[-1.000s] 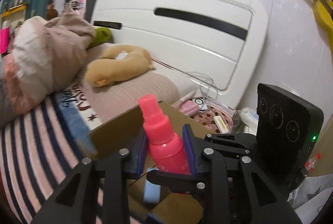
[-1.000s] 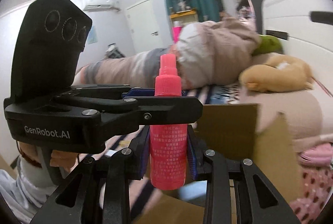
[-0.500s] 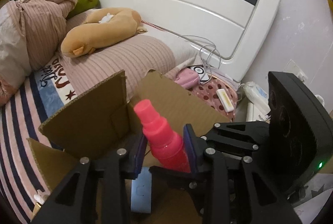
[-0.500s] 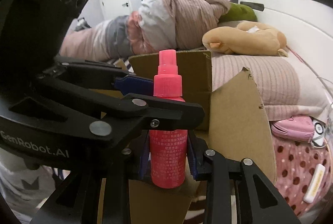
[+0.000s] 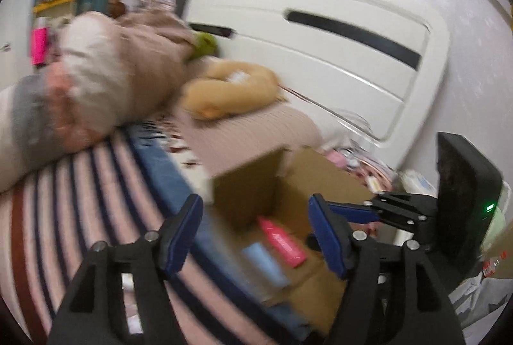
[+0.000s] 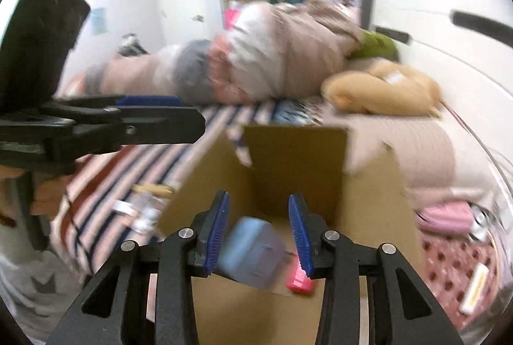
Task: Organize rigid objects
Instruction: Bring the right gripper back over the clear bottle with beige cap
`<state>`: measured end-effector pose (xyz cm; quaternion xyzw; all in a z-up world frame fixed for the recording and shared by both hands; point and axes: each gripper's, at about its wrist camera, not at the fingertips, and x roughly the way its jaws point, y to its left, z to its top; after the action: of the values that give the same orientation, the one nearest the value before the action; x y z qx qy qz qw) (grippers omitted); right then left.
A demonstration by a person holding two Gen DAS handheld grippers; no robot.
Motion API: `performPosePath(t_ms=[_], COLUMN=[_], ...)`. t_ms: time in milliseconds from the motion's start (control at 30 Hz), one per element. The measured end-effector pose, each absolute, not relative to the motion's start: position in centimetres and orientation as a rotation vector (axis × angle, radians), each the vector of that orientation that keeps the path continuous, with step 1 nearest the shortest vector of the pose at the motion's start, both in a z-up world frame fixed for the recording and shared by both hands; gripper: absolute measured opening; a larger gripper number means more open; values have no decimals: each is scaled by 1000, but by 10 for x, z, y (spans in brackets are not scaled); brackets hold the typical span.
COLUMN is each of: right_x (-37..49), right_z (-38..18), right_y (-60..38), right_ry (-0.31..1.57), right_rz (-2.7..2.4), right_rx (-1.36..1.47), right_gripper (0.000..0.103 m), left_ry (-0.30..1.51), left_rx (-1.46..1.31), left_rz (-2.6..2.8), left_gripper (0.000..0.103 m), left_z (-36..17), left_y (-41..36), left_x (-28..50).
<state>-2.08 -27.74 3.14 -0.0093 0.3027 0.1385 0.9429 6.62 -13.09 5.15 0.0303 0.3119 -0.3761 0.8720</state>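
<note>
A pink spray bottle lies on its side inside an open cardboard box on the bed, next to a light blue object. My left gripper is open and empty above the box. In the right wrist view the box sits straight ahead, with the blue object and the end of the pink bottle inside. My right gripper is open and empty above them. The left gripper's fingers show at the left of that view.
The box rests on a striped bedspread. A heap of bedding and a tan plush toy lie behind it. A white headboard stands at the back. Small items lie on the bed left of the box.
Both grippers were shut on the pink bottle above the box. Both have opened, and the bottle now lies inside the box. Both grippers have lifted away; the frames are motion-blurred.
</note>
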Motion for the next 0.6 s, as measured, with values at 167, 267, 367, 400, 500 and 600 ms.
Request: performPosePath(t_ms=[167,267,367,400,500,600], right_x=[-11,-2,10,17,35,56], right_z=[38,26,-2,-17,-52,-87], right_y=[-213,-170,-135,-123,-105,-96], right_ry=[617,664,742,784,870,948], right_rz=[452,531,581,590,584,548], right_rx=[-33,-58,-68,-63,-41,-1], right_gripper=[34,34,34,35,35,35], left_ry=[615,631,666,684,724,753], left_rx=[20,-13,-48,-67,-115,-135], left_rz=[-586,-513,-446,-424,-397,-372], left_gripper=[69,70,70,70,70,70], left_z=[45,28,1,-12,-39,-58], left_y=[-36,7,43,55,76,88], left_x=[62,62,63,63,65,64])
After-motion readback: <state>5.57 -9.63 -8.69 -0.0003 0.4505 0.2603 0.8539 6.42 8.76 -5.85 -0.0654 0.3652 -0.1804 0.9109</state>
